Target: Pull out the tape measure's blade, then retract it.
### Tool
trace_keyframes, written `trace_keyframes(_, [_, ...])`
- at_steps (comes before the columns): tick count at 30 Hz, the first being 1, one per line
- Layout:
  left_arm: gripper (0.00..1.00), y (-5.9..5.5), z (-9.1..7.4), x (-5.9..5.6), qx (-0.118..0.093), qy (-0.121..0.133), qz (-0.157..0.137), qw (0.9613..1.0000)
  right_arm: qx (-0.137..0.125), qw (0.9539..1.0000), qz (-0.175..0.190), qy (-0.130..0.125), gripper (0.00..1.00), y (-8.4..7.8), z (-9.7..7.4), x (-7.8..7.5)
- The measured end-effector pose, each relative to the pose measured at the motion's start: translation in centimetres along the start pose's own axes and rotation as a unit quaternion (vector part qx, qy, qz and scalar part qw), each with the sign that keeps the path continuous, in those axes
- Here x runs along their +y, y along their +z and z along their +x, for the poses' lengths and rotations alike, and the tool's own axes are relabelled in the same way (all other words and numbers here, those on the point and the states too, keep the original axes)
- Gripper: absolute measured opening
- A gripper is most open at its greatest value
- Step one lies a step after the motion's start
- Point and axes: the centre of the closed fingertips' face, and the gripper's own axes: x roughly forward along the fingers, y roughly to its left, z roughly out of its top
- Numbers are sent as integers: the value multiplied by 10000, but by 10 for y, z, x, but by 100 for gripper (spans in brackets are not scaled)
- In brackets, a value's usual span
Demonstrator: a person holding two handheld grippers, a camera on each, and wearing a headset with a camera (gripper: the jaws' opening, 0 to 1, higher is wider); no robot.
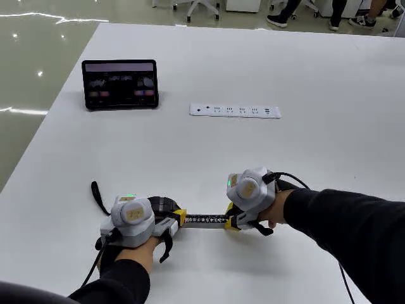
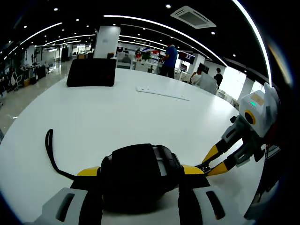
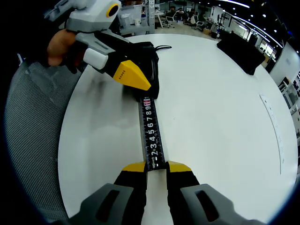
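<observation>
Left hand-held gripper (image 2: 140, 171) is closed round the black, rubber-clad tape measure case (image 1: 163, 205), its yellow-tipped jaws pressing on either flank so the case stays pinned to the white worktop (image 1: 253, 63) while the pull comes from the other side. A black wrist strap (image 1: 98, 197) trails loosely off to the case's left (slack, and clear of the jaws). From the mouth of the case a short stretch of dark steel blade with printed numerals (image 3: 151, 136) runs flat and straight just above the worktop, held taut between the two tools. At its free end the right hand-held gripper (image 3: 156, 167) has its jaws drawn narrow onto the blade's tip, pinching it edge to edge, which gives a firm hold for drawing it out along its own line. Judging by how little blade is out, the pull seems to be in its early part, with the retraction not yet done. Farther back stand a black tablet with a lit screen (image 1: 119, 83) and, to its right, a flat white power strip (image 1: 235, 111), both well apart from the work.
</observation>
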Motion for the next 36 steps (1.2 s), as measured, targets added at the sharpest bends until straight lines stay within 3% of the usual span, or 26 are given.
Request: trace_keyframes(36, [61,0,-1,1,12,-5,-32,10000,-289,9996,-30,21,11,29,13,2])
